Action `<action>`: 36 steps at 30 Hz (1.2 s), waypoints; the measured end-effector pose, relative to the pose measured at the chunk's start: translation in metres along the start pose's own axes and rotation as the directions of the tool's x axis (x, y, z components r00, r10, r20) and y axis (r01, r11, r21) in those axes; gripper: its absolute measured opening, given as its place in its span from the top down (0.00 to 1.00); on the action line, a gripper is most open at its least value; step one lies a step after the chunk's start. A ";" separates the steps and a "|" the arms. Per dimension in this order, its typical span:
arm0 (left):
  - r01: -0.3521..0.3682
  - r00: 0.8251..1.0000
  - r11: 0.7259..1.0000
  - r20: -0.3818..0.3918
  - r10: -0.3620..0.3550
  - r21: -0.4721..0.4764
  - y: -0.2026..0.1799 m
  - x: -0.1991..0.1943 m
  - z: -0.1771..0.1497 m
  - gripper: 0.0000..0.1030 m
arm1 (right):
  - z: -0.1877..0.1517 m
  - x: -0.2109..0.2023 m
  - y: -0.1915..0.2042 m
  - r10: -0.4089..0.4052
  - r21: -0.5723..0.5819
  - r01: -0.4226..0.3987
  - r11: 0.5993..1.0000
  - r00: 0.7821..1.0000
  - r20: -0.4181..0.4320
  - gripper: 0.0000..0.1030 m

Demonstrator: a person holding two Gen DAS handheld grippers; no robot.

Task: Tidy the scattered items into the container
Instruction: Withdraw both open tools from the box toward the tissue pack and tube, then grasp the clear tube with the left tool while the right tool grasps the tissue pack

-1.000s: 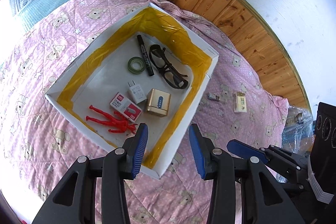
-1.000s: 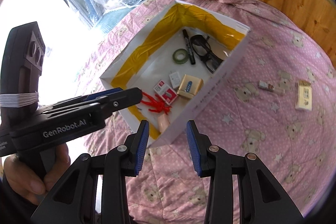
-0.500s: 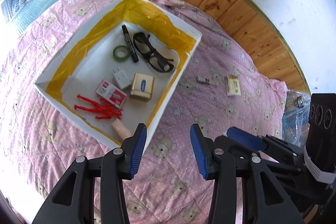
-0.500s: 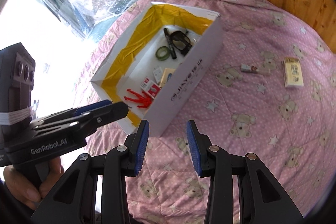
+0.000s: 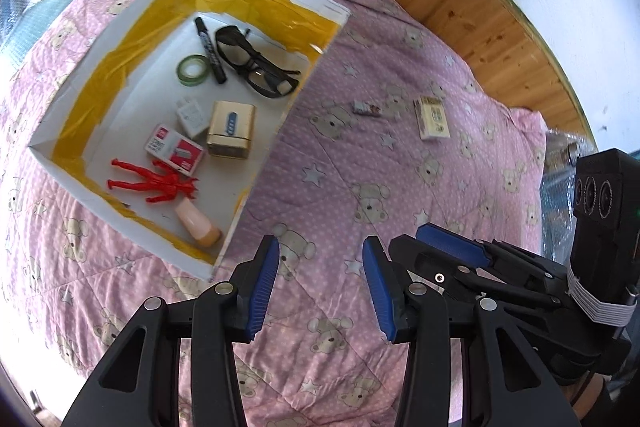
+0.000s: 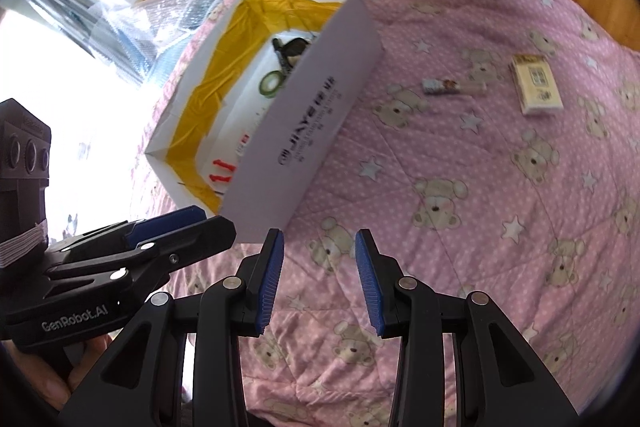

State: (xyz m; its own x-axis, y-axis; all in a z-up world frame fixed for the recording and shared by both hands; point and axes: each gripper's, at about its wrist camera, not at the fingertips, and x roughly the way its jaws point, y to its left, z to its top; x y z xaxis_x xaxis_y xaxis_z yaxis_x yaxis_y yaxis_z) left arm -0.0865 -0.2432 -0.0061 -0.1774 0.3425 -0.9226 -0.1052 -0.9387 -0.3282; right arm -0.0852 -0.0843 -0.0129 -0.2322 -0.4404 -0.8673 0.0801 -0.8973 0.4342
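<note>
Both tongs sit apart and hold nothing: your left tongs [image 5: 320, 281] hover over the pink bear-print quilt [image 5: 360, 163] just beside the near corner of the white box [image 5: 298, 95], and your right tongs [image 6: 319, 279] hang over bare quilt in front of the box's printed side wall [image 6: 316, 119].

Against half a second ago, you have swung both to the right. In the left view the box has slid toward the left edge and more open quilt fills the middle. In the right view the box has moved up and left, and its outer wall now hides most of what lies inside.

The two things still outside the box are a small yellowish packet [image 5: 431, 117] and a thin wrapped stick [image 5: 366, 108]. They lie near each other on the quilt, well apart from the box, and have not moved.

Only the left view looks down into the box: a black marker [image 5: 210, 49], dark glasses [image 5: 256, 71], a green tape roll [image 5: 193, 69], a white plug [image 5: 192, 113], a gold box [image 5: 232, 129], a red-and-white packet [image 5: 175, 149], a red figure [image 5: 154, 183] and a pale pink bottle [image 5: 198, 223]. The right view shows just the tape roll, part of the glasses and a strip of red, but it alone shows the lettering on the outer wall and your fingers [image 6: 86, 355] on the left handle.
</note>
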 end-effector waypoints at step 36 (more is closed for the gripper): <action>0.021 0.993 0.996 -0.114 -0.010 0.091 -0.061 0.081 0.044 0.52 | 0.030 0.011 -0.098 -0.073 0.151 0.075 0.986 0.997 -0.021 0.61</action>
State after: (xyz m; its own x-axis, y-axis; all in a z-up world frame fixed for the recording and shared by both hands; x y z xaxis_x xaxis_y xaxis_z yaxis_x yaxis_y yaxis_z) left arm -0.1373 -0.1565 -0.0520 -0.0631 0.3456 -0.9363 -0.1971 -0.9240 -0.3278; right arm -0.1250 -0.0002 -0.0576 -0.2170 -0.3746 -0.9014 -0.0846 -0.9127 0.3997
